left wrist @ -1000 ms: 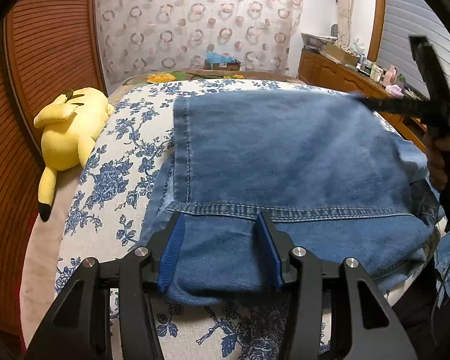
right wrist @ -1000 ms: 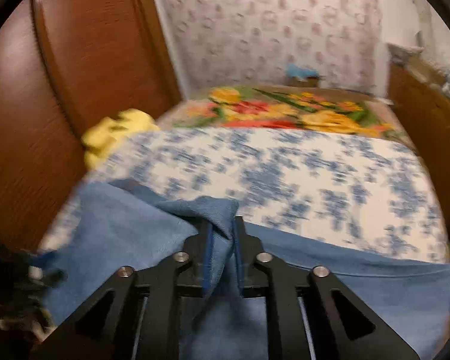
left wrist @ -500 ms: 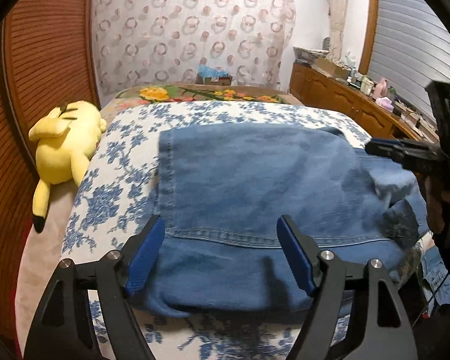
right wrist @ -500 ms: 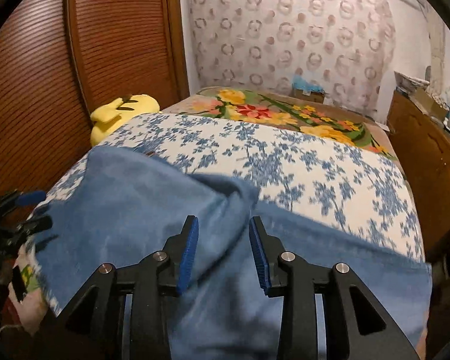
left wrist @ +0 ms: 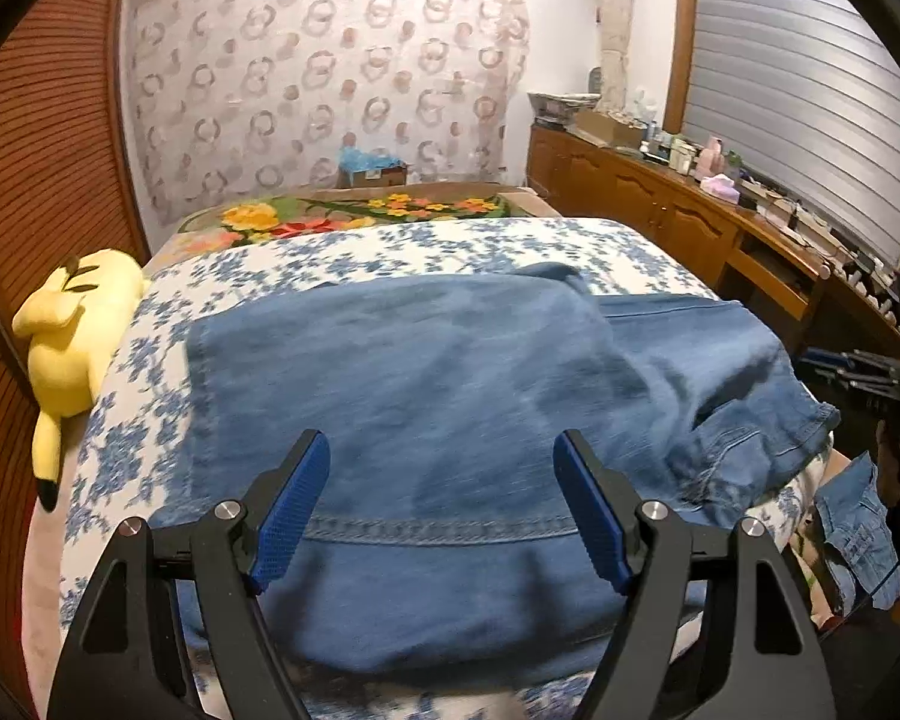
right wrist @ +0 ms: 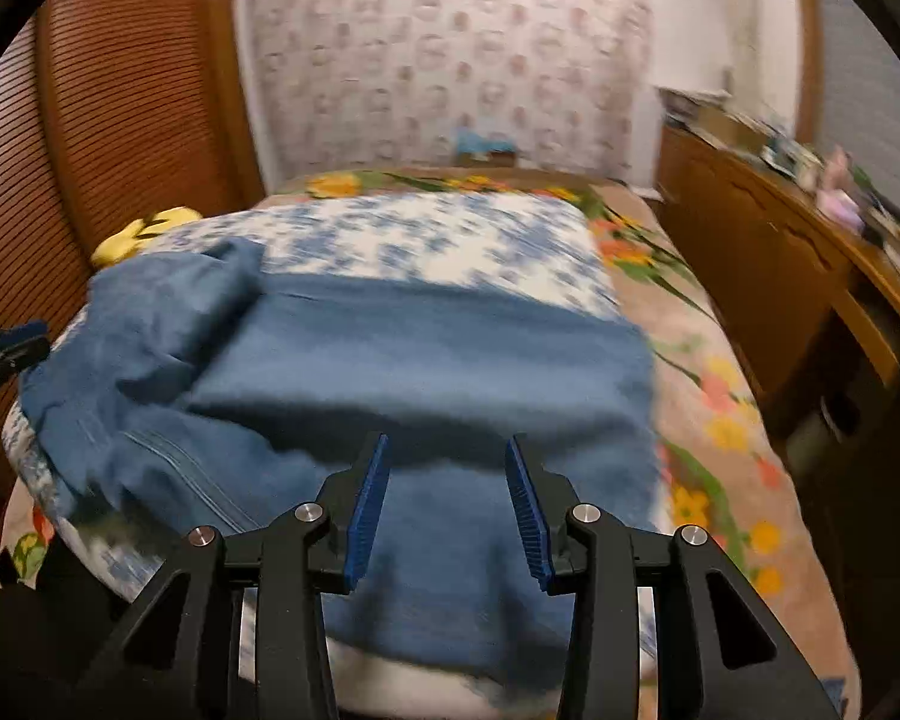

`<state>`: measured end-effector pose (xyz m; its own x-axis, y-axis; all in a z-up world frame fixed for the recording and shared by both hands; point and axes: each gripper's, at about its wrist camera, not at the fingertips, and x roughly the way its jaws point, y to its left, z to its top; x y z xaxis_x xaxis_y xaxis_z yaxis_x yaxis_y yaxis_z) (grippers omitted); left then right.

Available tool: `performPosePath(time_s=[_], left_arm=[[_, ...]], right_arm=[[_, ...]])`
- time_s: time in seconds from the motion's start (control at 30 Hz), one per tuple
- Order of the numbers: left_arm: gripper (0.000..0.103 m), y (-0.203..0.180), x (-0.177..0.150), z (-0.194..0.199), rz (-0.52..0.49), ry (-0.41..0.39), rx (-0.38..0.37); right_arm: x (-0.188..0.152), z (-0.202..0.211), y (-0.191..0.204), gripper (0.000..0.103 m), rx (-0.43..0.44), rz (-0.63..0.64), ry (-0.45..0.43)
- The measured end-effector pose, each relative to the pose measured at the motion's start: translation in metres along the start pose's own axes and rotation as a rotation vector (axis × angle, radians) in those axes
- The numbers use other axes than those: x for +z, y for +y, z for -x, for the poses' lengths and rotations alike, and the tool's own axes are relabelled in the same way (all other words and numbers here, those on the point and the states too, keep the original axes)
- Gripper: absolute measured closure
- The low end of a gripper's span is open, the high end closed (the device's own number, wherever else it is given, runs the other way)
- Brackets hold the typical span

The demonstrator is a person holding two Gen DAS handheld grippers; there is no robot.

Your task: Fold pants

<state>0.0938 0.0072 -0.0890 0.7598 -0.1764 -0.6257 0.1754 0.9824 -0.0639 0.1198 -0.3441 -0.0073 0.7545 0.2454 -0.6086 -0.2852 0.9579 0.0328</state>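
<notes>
Folded jeans (left wrist: 426, 384) lie at the bed's (left wrist: 390, 246) near edge; left gripper (left wrist: 441, 510) gapes empty, right gripper (right wrist: 447, 495) is opening, gripping nothing.

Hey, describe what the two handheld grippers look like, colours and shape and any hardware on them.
Both match: the left gripper and the right gripper have matte black angular frames with triangular cut-outs, round silver bolts at the pivots, and two flat fingers faced with ribbed blue pads. No cables or markings show. The person's sleeves are not visible.
</notes>
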Motion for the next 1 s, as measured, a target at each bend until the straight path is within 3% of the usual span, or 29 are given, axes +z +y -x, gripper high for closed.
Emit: performPosePath(time_s=[0.17, 0.33, 0.4, 0.93, 0.97, 1.0], left_arm=[[0.025, -0.018, 0.004, -0.003, -0.029, 0.006, -0.007], [0.025, -0.028, 0.007, -0.009, -0.044, 0.017, -0.013], [0.025, -0.033, 0.007, -0.011, -0.050, 0.023, -0.016], [0.025, -0.063, 0.002, -0.030, -0.105, 0.081, -0.047], [0.025, -0.063, 0.001, -0.030, -0.106, 0.083, -0.046], [0.025, -0.063, 0.001, -0.031, -0.103, 0.085, -0.045]], right_arm=[[-0.027, 0.006, -0.040, 0.061, -0.048, -0.053, 0.029], [-0.038, 0.008, -0.054, 0.058, -0.053, -0.080, 0.044], [-0.039, 0.009, -0.055, 0.050, -0.053, -0.090, 0.045], [-0.046, -0.001, -0.039, 0.050, -0.079, -0.060, 0.080], [-0.045, -0.004, -0.037, 0.052, -0.080, -0.055, 0.078], [-0.046, -0.004, -0.037, 0.060, -0.077, -0.045, 0.076]])
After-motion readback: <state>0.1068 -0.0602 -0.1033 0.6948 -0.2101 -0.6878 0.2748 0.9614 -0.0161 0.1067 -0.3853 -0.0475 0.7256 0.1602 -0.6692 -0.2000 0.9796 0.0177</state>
